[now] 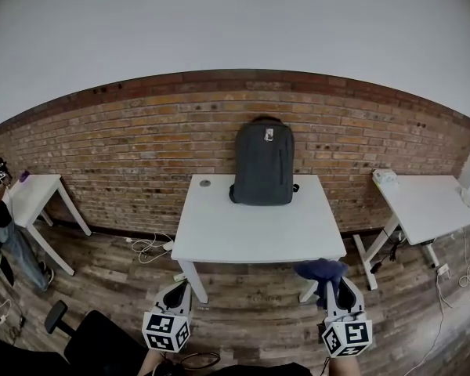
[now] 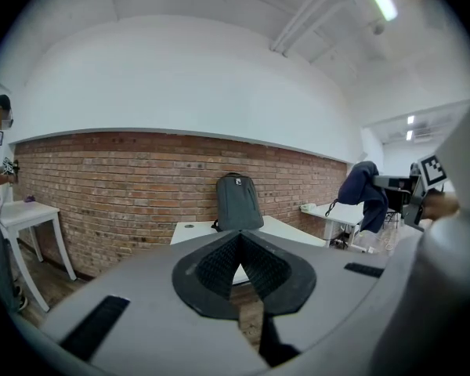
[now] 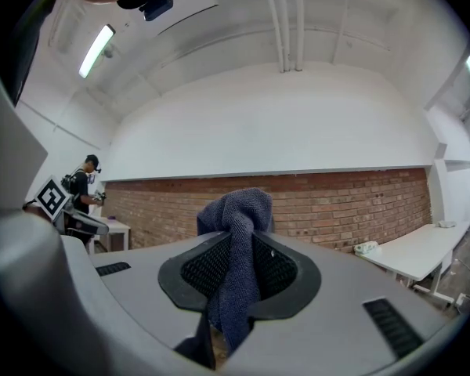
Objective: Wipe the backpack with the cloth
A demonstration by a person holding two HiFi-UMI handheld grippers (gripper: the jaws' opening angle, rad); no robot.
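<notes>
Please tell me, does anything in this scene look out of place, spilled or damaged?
Nothing stands out. The backpack stands upright at the back of the white table, by the brick wall, with no spill or damage visible. The blue cloth is clamped in the right hand-held gripper, ready for wiping.

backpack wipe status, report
Right gripper shut on blue cloth; left gripper shut, empty. Grey backpack upright on white table, against brick wall. Nothing in the way.
</notes>
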